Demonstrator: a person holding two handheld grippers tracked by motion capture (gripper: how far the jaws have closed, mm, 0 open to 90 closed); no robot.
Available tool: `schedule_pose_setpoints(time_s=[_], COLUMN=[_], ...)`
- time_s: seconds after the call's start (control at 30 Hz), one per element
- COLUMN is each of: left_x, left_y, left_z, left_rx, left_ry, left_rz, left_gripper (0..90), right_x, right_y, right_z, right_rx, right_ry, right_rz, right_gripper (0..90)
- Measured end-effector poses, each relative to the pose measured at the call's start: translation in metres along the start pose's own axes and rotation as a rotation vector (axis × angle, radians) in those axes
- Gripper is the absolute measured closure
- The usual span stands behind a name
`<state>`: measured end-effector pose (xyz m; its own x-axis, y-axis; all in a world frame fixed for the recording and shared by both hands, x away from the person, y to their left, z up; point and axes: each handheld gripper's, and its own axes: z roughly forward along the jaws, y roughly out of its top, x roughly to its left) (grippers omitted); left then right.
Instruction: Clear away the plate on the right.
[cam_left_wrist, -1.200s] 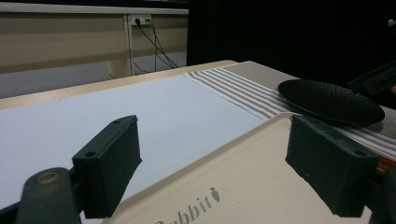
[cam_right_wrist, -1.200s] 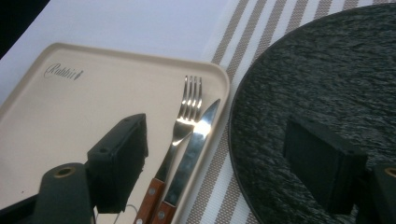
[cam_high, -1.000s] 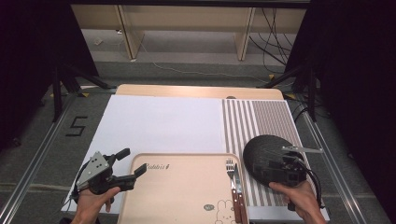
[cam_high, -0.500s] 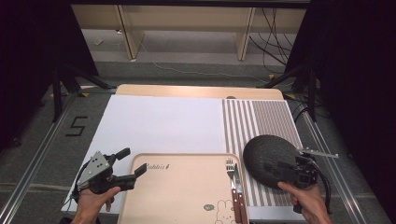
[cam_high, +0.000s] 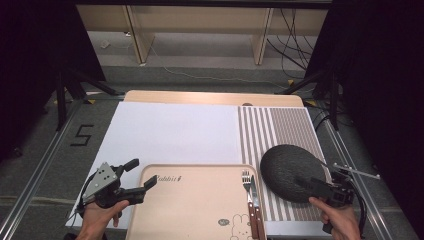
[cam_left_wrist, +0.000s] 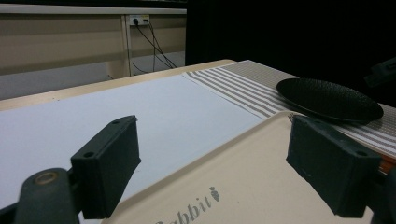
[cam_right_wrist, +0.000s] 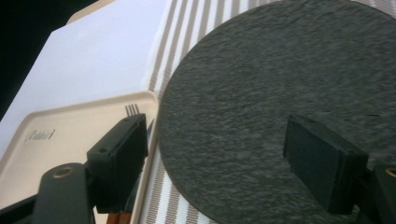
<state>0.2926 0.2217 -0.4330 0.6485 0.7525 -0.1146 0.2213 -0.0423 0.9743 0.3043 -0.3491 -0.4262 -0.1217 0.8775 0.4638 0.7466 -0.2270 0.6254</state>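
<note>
A black round plate (cam_high: 287, 167) lies on the striped mat (cam_high: 280, 130) at the right. Beside it a beige tray (cam_high: 200, 205) holds a fork (cam_high: 246, 181) and a knife (cam_high: 255, 197) along its right edge. My right gripper (cam_high: 314, 186) is open at the plate's near right rim, one jaw reaching over the plate (cam_right_wrist: 271, 102). In its own view the right gripper (cam_right_wrist: 222, 154) spans the plate's left edge, with fork tines (cam_right_wrist: 132, 109) showing. My left gripper (cam_high: 141, 174) is open at the tray's far left corner, and the left gripper (cam_left_wrist: 219, 163) holds nothing above the tray (cam_left_wrist: 243, 177).
A white mat (cam_high: 170, 135) covers the table's left and middle. The wooden table edge (cam_high: 200, 97) runs along the far side. Dark floor, cables and black stands surround the table. The plate (cam_left_wrist: 327, 95) is seen low on the mat from the left.
My right gripper has drawn back from over the plate's middle toward its near right rim. The plate, the tray and the left gripper have stayed put.
</note>
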Motion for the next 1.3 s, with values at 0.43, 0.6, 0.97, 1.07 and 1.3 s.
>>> schedule_pose_setpoints(time_s=[0.43, 0.6, 0.97, 1.07, 1.3], left_x=[0.0, -0.001, -0.001, -0.001, -0.001], left_y=[0.001, 0.001, 0.001, 0.001, 0.001], left_z=[-0.001, -0.001, -0.001, -0.001, -0.001], left_rx=[0.001, -0.001, -0.002, -0.004, -0.002], left_ry=[0.004, 0.003, 0.0, 0.002, 0.001], left_rz=[0.002, 0.003, 0.007, 0.004, 0.006], left_gripper=[16.1, 16.2, 16.1, 16.1, 16.1], right_x=[-0.019, -0.03, -0.049, -0.054, -0.056], right_y=[-0.007, -0.011, -0.018, -0.021, -0.023], right_z=[-0.016, -0.018, -0.021, -0.021, -0.017], right_rx=[-0.014, -0.013, -0.036, -0.035, -0.01], right_ry=[0.01, -0.015, 0.009, 0.021, 0.012], right_rz=[0.14, 0.201, 0.301, 0.321, 0.338], right_gripper=[23.0, 23.3, 23.6, 23.7, 24.7])
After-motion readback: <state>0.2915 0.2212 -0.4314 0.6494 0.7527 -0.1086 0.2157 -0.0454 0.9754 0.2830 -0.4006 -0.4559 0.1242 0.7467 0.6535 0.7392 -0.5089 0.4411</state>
